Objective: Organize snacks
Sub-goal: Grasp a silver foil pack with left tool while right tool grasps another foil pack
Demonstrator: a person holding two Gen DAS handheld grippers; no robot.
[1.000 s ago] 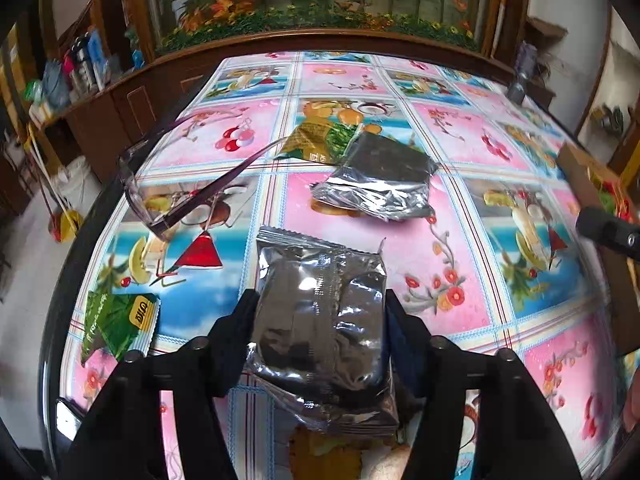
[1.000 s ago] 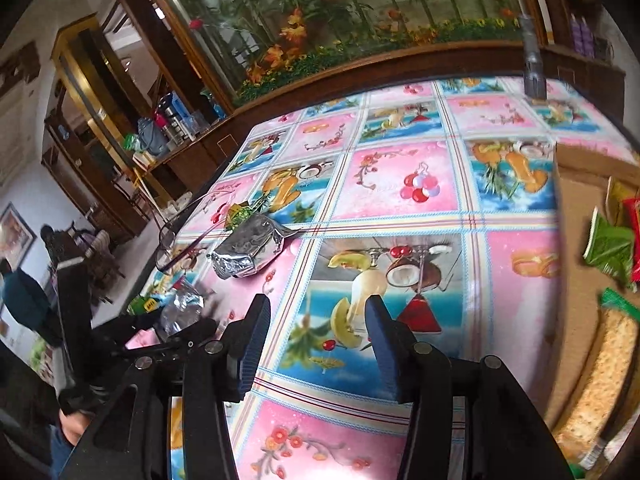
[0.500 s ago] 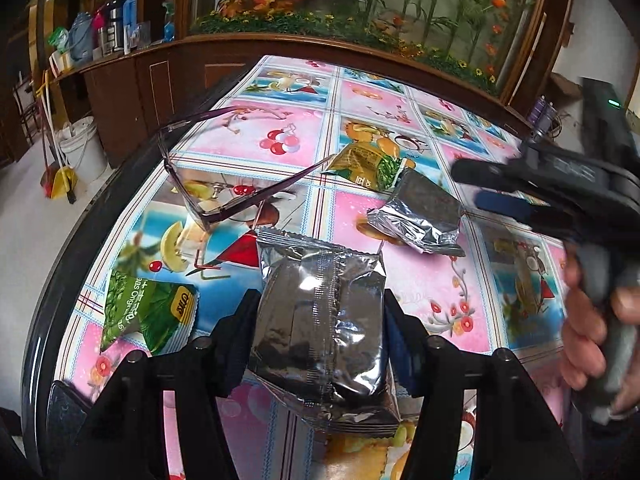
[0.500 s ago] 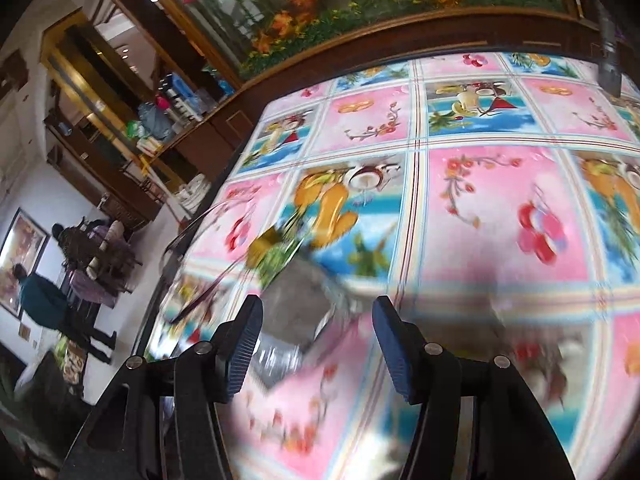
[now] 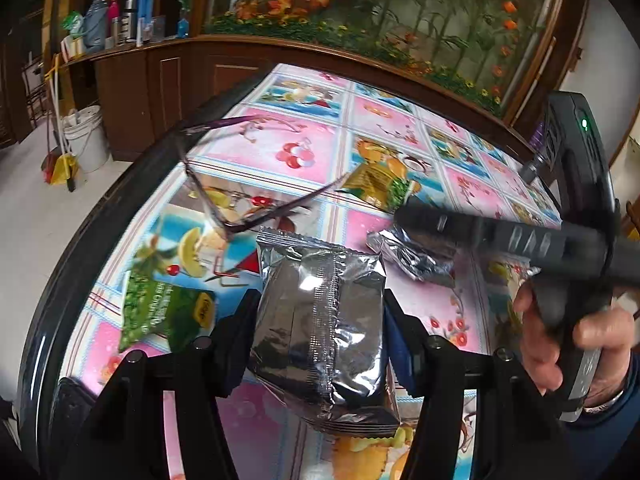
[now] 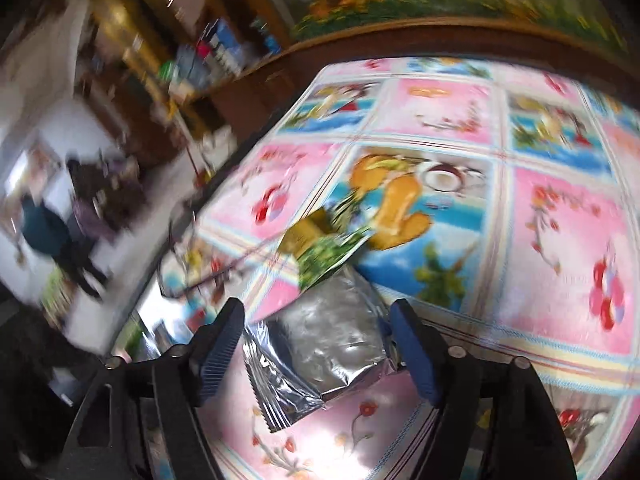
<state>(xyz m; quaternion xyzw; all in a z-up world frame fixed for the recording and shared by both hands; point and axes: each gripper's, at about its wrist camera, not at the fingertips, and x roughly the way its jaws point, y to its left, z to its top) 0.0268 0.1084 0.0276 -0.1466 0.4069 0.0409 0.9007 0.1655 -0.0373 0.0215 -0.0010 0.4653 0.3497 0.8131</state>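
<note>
Since a second ago, the right hand-held gripper has been moved over to a second silver snack pack on the tabletop; its fingers are spread wide around it. A silver snack pack is held tight in the left hand-held gripper, above the tabletop. Glasses are seen nearby.

On the worktop, a pair of glasses lies near the left edge. Just in front of them a small packet lies flat. Right of the glasses sits a second packet, with a foil pack just in front of it. Another foil pack sits nearest, between the left fingers, above the worktop. The right gripper straddles the farther foil pack.
</note>
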